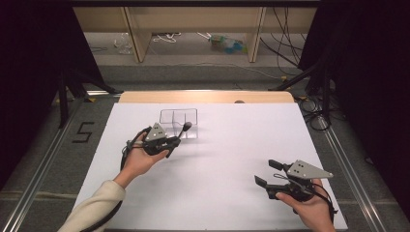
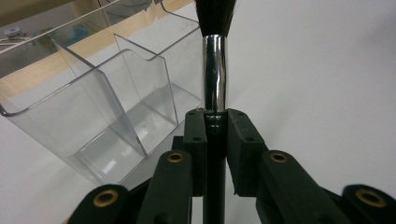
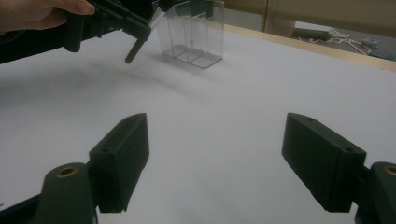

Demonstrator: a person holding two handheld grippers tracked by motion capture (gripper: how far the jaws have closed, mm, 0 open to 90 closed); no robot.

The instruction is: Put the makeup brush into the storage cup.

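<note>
High view: left gripper [image 1: 170,141] sits just on the person's side of the clear organizer [image 1: 178,122], jaws clamped on a brush [image 1: 183,131] whose dark tuft end pokes up toward the box's near wall and whose handle end drops below the gripper toward the white bench [image 1: 232,193]. Brush long axis runs tilted, tuft end nearest the organizer; tuft looks at or just over the near rim, can't tell if it's inside yet. Right gripper [image 1: 269,180] is well apart from the organizer, near the bench's front-right area, jaws spread wide w/ nothing between. So left hand is the nearer one by far. Left gripper view: jaws shut tight on the brush [image 2: 215,88] just below the chrome ferrule, black bristles at top edge; organizer [image 2: 100,116] lies ahead and to the left of the brush in this view, dividers making separate compartments, all looking empty. Brush shaft stands beside the organizer's nearest corner, not over a compartment as far as I can judge. Right gripper view: own jaws wide, empty; far off, the organizer [image 3: 194,32] w/ the left gripper [image 3: 140,30] just beside it, the brush [image 3: 135,51] handle slanting down below it. Prob next move: carry the brush sideways over a compartment, tip it upright, lower.
</note>
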